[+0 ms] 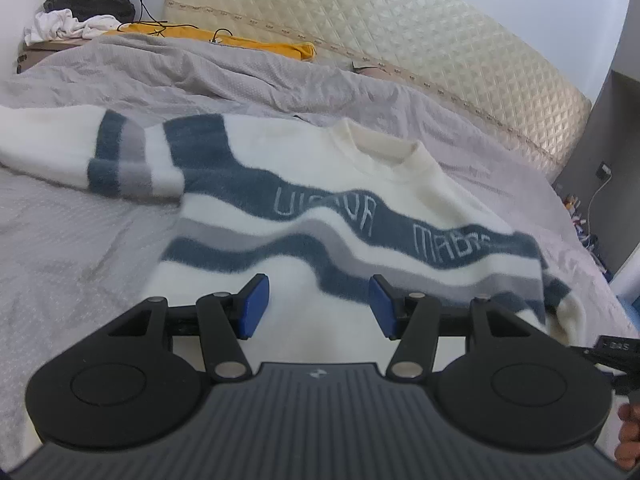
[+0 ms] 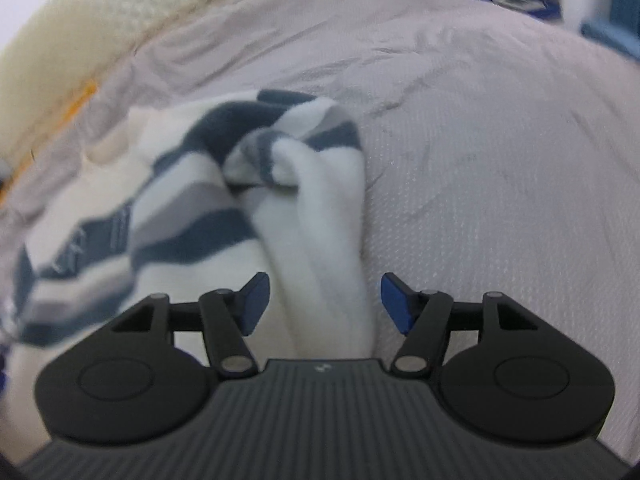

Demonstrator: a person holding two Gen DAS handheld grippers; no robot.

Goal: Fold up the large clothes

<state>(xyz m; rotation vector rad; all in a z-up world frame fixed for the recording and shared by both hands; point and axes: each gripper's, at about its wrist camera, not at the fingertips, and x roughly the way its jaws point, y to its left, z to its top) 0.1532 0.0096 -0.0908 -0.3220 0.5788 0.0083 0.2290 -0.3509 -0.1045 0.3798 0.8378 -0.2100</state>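
Observation:
A white fuzzy sweater [image 1: 304, 184] with wavy blue and grey stripes and stitched letters lies front up on the grey bedspread [image 1: 80, 240]. Its collar [image 1: 384, 156] points to the far side, and one sleeve [image 1: 72, 152] stretches out to the left. My left gripper [image 1: 318, 306] is open and empty over the sweater's lower white part. In the right wrist view the other sleeve [image 2: 320, 208] lies bunched and folded. It runs between the open jaws of my right gripper [image 2: 324, 302], which are not closed on it.
A cream quilted mattress [image 1: 400, 28] leans behind the bed. A yellow cloth [image 1: 224, 40] with black cables, and a pile of white and dark clothes [image 1: 80, 16], lie at the far left. Small clutter [image 1: 580, 216] sits on the floor at the right.

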